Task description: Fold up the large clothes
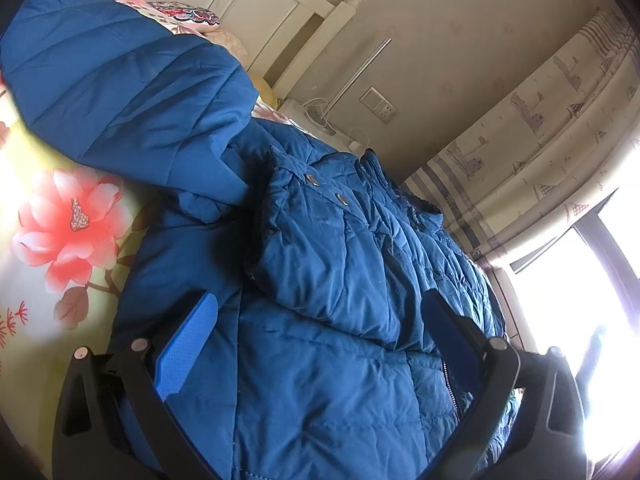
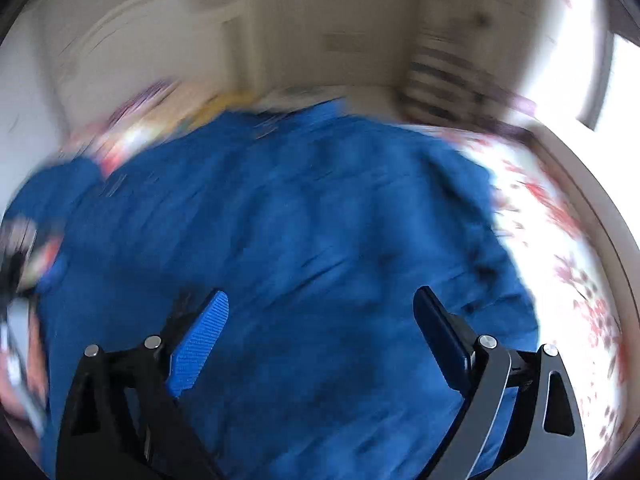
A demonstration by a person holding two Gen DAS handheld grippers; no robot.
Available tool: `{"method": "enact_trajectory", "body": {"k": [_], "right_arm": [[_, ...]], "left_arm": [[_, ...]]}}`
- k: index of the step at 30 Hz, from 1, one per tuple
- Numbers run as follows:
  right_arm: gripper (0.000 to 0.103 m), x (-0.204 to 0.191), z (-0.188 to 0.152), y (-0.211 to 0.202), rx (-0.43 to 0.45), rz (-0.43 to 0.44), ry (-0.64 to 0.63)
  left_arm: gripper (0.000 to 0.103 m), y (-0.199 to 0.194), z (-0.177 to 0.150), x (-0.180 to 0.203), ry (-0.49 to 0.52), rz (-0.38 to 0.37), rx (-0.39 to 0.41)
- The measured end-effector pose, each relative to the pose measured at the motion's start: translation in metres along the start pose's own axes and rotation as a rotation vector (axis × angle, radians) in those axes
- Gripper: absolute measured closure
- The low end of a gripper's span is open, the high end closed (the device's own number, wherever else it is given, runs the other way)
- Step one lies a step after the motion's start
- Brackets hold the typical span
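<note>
A large blue quilted jacket (image 1: 328, 248) lies spread on a floral bedsheet (image 1: 68, 224), with its hood (image 1: 120, 80) flopped toward the upper left. Two snap buttons (image 1: 310, 178) and a zipper (image 1: 450, 384) show on it. My left gripper (image 1: 320, 304) hovers low over the jacket's body, jaws wide apart, and the padded fabric fills the space between the fingers without being pinched. The right wrist view is motion-blurred. There my right gripper (image 2: 322, 296) stands open above the same jacket (image 2: 300, 208), with nothing clamped.
A white headboard (image 1: 256, 12) and a patterned pillow (image 1: 188, 16) are behind the hood. A nightstand with cables (image 1: 316, 116) stands by the wall. A printed curtain (image 1: 540, 120) and a bright window (image 1: 580, 300) are on the right. Bare bedsheet (image 2: 560, 240) lies right of the jacket.
</note>
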State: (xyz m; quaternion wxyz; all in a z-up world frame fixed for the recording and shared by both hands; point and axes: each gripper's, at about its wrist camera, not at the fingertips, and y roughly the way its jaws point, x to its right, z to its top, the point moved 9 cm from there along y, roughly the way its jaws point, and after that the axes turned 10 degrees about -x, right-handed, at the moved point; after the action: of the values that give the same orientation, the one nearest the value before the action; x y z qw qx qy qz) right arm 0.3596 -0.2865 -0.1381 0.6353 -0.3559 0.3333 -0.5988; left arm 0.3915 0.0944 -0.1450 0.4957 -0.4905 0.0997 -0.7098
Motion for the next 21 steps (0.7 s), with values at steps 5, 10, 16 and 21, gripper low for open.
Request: {"method": "enact_trajectory", "body": {"k": [5,10,16,21], "right_arm": [[0.009,-0.016,-0.022,0.034,-0.088,-0.03,-0.086],[0.009,-0.014,-0.034,0.0,-0.024,0.015,-0.015],[0.006,-0.011,-0.067,0.006,-0.057,0.031,-0.053],[0.005,-0.012,-0.068,0.008,-0.056,0.014,-0.061]], "left_arm": [[0.002,0.0,0.0,0.0,-0.002,-0.004,0.002],[0.002,-0.001,0.0,-0.002,-0.013,-0.018,0.009],[0.002,-0.006,0.001,-0.004,-0.027,-0.039,0.019],[0.002,-0.072,0.03,-0.043,-0.167,-0.062,0.248]]}}
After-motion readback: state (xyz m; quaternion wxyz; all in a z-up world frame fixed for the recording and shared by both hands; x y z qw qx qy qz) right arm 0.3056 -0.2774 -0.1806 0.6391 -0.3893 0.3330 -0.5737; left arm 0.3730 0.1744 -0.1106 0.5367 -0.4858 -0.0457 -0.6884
